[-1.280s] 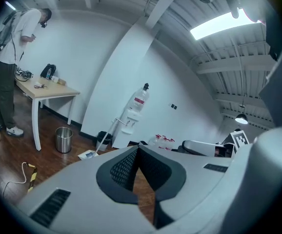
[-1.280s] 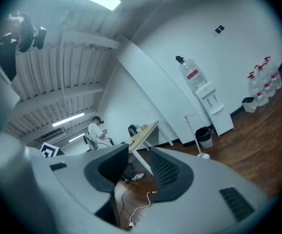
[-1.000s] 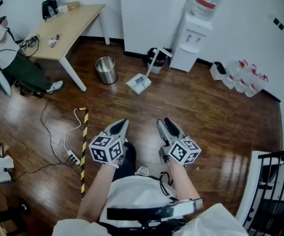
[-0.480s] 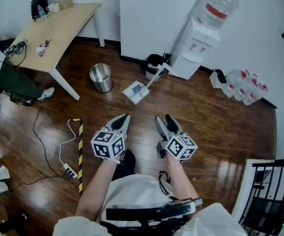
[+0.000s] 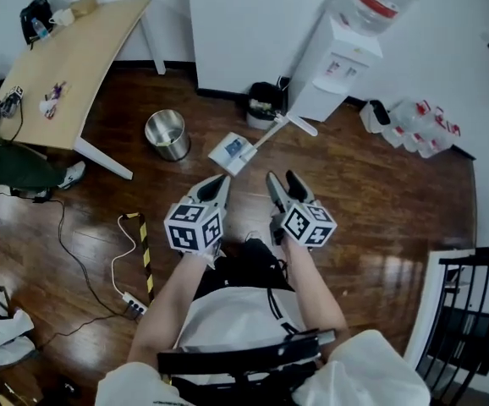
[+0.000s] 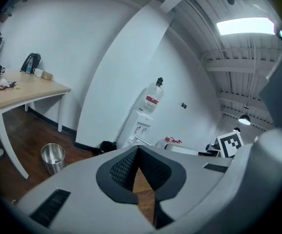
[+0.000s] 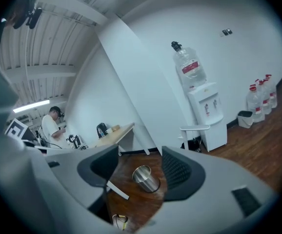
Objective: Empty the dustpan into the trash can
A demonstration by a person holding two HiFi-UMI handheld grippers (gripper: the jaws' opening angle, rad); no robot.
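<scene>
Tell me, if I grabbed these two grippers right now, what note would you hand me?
Left gripper: shut, empty.
Right gripper: jaws just opened, nothing between them.
Dustpan sits ahead of both, untouched; trash can stands to its left, apart.
Done: nothing yet.
Left: pick up the dustpan, carry it over the trash can, tip it out.
</scene>
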